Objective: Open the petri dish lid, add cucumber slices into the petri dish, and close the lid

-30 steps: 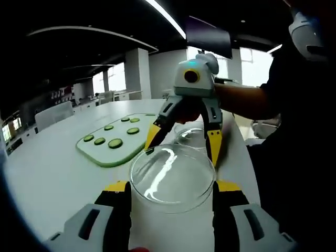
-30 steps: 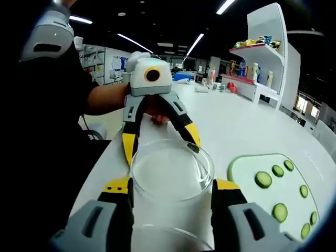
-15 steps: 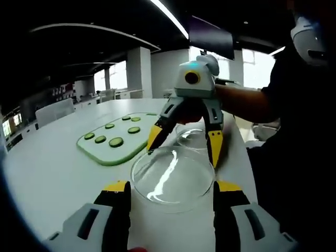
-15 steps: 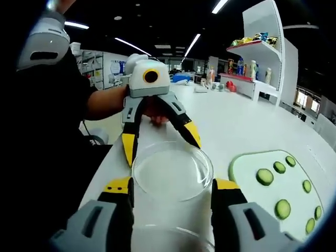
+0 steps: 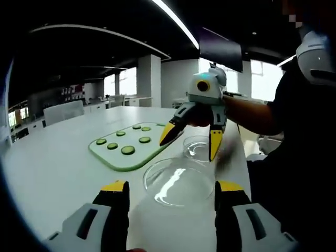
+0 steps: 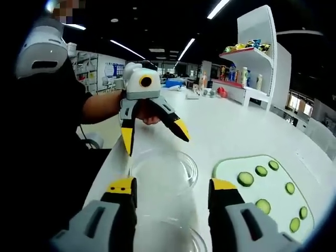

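A wide clear petri dish part [image 5: 178, 185] [image 6: 164, 169] lies flat on the white table [image 5: 58, 173], just ahead of my left gripper [image 5: 172, 186], which is open. Seen from the right gripper view, my left gripper [image 6: 156, 143] hangs above that part with its jaws spread and not touching it. My right gripper [image 6: 172, 185] [image 5: 188, 148] is open too and hovers over a second, smaller-looking clear dish part [image 5: 197, 148] [image 6: 163, 239]. Round cucumber slices [image 5: 127, 150] [image 6: 244, 179] lie on a pale green board [image 5: 113, 157] [image 6: 273, 202] beside the dishes.
A person in dark clothes stands at the table's edge [image 5: 286, 157] [image 6: 47, 157], a hand on each gripper. White shelves with bottles [image 6: 252, 73] stand at the far end. More small items [image 6: 207, 92] sit on the distant part of the table.
Both grippers have drawn back and up from the wide clear dish part that sat between their jaws. It now rests on the table, clear of both.
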Tool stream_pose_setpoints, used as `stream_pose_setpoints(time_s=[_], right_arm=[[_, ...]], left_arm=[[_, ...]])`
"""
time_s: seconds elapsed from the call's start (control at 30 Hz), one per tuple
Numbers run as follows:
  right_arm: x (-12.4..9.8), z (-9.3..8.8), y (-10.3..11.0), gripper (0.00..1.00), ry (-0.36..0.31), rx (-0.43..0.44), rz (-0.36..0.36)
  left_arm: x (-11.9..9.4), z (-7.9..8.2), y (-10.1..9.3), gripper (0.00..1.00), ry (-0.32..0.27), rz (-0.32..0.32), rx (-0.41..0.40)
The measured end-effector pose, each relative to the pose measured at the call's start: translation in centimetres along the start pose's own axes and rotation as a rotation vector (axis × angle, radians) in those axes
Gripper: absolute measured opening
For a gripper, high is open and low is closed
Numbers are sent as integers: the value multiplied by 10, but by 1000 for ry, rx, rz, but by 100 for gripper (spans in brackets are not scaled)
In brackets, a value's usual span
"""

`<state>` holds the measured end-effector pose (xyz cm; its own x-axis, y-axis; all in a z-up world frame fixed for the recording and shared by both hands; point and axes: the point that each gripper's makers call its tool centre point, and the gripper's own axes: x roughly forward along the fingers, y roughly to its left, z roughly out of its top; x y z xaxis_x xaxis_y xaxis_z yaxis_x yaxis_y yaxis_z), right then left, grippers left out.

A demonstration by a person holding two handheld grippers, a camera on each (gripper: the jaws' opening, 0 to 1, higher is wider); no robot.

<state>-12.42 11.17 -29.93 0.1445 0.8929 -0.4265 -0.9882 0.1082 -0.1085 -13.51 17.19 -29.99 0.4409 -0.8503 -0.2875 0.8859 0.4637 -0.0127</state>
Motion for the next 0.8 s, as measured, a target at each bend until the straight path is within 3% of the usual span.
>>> stream_pose_setpoints(time_s=[0.53, 0.7, 0.8], right_arm=[[-28, -3, -20, 47, -51, 22, -93], [-39, -12, -25, 46, -53, 39, -136], [-46, -17, -31, 45, -63, 58, -177]], left_arm=[[-15, 8, -1, 66, -67, 44, -68], [-22, 12, 3, 66, -91, 95, -65], [-32, 22, 7, 66, -131, 159, -71]])
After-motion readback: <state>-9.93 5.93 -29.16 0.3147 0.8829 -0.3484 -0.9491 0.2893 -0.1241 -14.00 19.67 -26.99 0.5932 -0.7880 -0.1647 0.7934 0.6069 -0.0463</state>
